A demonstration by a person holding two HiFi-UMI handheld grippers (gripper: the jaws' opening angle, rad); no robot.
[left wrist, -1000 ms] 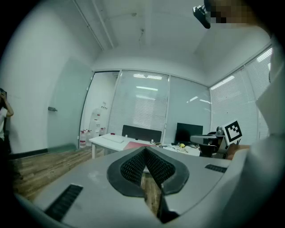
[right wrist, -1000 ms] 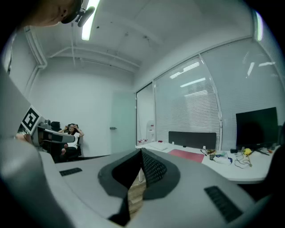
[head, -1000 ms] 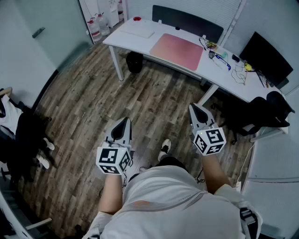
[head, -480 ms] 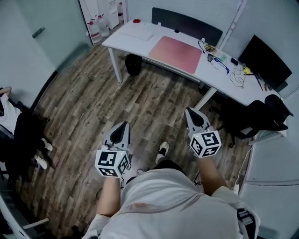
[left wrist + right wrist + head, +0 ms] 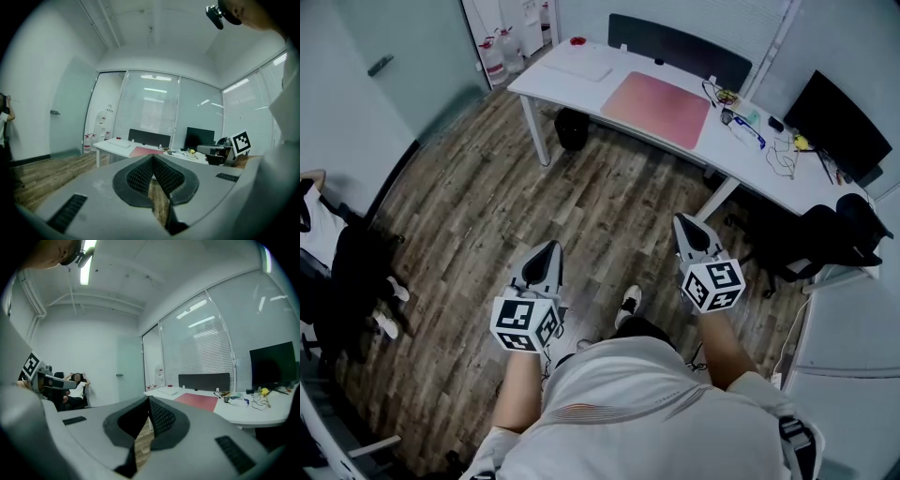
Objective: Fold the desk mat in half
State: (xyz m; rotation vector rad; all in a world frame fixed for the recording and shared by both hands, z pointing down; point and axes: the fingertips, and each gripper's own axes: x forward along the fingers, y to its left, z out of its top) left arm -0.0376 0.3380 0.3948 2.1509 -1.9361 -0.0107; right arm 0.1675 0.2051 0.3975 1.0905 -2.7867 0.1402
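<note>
While the left gripper (image 5: 548,248) and right gripper (image 5: 685,223) hung empty, jaws pressed together, the pink rectangular desk mat (image 5: 656,97) lay flat by the near edge of the white desk tabletop (image 5: 741,150); probably light and floppy, best pinched at its corners.

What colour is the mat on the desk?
Pink. The desk mat shows best in the head view.

Pink desk mat (image 5: 656,97) flat, unfolded on white desk (image 5: 722,141)
</note>
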